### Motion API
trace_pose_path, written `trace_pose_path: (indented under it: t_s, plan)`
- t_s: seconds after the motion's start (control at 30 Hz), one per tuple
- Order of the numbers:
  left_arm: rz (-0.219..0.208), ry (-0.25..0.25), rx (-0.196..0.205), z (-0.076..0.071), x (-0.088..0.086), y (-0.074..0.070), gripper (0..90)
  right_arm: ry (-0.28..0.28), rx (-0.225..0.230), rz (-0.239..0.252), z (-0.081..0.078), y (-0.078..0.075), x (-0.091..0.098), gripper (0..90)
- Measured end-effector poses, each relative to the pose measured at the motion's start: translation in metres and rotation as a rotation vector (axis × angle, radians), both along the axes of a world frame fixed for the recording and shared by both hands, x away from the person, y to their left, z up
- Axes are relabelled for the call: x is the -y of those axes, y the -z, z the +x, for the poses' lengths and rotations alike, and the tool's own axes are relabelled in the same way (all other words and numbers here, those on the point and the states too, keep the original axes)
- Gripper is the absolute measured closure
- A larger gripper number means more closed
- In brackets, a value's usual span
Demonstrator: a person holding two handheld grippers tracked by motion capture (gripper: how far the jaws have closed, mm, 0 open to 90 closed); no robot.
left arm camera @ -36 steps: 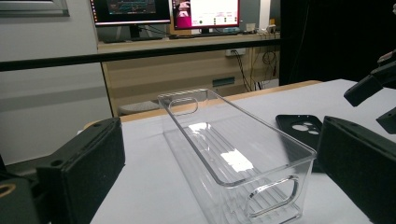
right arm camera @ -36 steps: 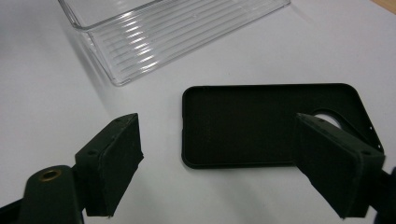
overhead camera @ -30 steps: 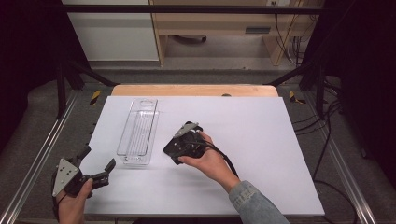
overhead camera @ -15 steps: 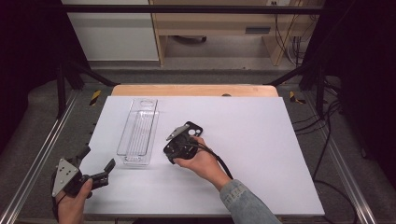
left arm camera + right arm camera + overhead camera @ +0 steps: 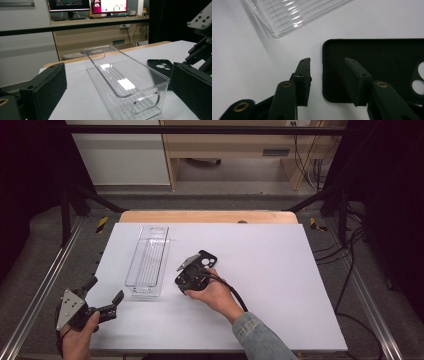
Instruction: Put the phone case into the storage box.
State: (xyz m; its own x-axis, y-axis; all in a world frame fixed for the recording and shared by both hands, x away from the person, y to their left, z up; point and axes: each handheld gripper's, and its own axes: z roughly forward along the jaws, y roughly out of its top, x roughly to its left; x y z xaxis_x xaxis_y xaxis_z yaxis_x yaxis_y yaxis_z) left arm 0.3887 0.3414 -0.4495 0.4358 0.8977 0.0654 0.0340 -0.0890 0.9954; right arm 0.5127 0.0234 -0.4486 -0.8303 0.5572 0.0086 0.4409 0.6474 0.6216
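Note:
A black phone case (image 5: pixel 207 259) lies inner side up on the white table, just right of a clear plastic bin (image 5: pixel 148 260). My right gripper (image 5: pixel 196 268) points down over the case's near end. In the right gripper view its jaws have just been closing and stand astride the long edge of the case (image 5: pixel 384 56): one pad outside it, one over its inside, with gaps still showing, so the right gripper (image 5: pixel 327 60) is open. My left gripper (image 5: pixel 104 291) rests open at the front left. It faces the bin (image 5: pixel 125 80) and holds nothing.
The white table top (image 5: pixel 280 270) has a wooden strip along its far edge. Metal frame rails run along both sides. In the left gripper view, the right gripper (image 5: pixel 202 50) and the case (image 5: pixel 158 66) sit right of the bin, with a desk and monitors behind.
The right hand has shifted slightly left over the phone case and its jaws have narrowed. The left hand and the bin have stayed put.

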Motion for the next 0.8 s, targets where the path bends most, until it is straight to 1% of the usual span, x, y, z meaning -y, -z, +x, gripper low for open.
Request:
trace_pose_path:
  t_s: [0.23, 0.33, 0.5, 0.8]
  plan:
    - [0.0, 0.001, 0.0, 0.0, 0.0, 0.0, 0.8, 0.008, -0.021, 0.014, 0.003, 0.004, -0.002, 65.3]
    - [0.0, 0.001, 0.0, 0.0, 0.0, 0.0, 0.8, 0.014, -0.035, 0.006, 0.004, 0.006, -0.002, 67.7]
    - [0.0, 0.003, 0.0, 0.0, 0.0, 0.0, 0.9, 0.016, -0.045, 0.003, 0.005, 0.007, -0.001, 70.4]
    - [-0.002, 0.004, 0.0, 0.0, 0.0, 0.0, 0.9, 0.01, -0.056, -0.007, 0.007, 0.011, -0.003, 74.0]
